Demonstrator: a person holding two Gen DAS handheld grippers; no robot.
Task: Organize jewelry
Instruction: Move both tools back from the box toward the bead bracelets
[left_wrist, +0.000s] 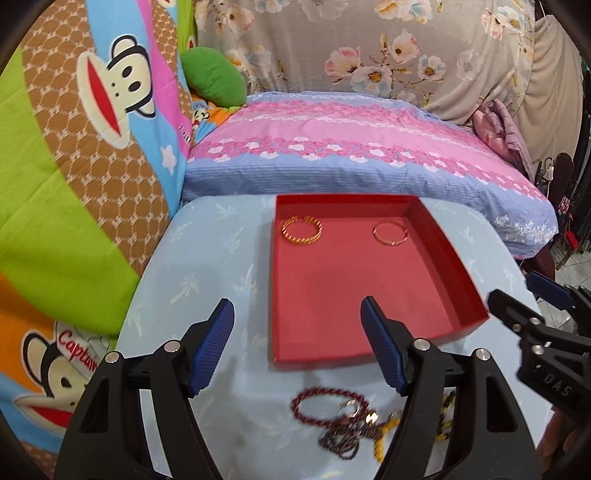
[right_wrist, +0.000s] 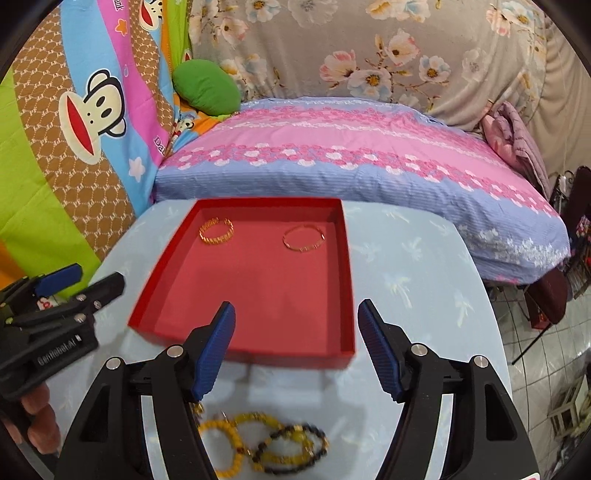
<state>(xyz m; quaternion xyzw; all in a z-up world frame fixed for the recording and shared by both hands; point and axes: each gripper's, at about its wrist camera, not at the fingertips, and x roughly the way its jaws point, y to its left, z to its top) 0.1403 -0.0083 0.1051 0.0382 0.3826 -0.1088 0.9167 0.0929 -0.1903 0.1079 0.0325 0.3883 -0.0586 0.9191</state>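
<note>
- Plainly apart: left gripper (left_wrist: 297, 347), blue ribbed pads spread wide, nothing between them, hanging over light blue patterned tabletop (left_wrist: 207, 266) near front edge of shallow red cardboard tray (left_wrist: 369, 288).
- Likewise spread and empty: right gripper (right_wrist: 295, 347), above same tray's near wall.
- Inside tray, toward far wall: gold chain-link bangle (left_wrist: 302, 229) at left, thin gold bangle (left_wrist: 390, 232) at right, well apart.
- On tabletop before tray, blurred: dark red beaded bracelet (left_wrist: 327, 402), yellow beaded bracelets (right_wrist: 236, 443), dark-and-yellow beaded bracelet (right_wrist: 295, 448), tangled together, untouched by either tool.

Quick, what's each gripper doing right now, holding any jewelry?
Left gripper: open, holding nothing.
Right gripper: open, holding nothing.
</note>
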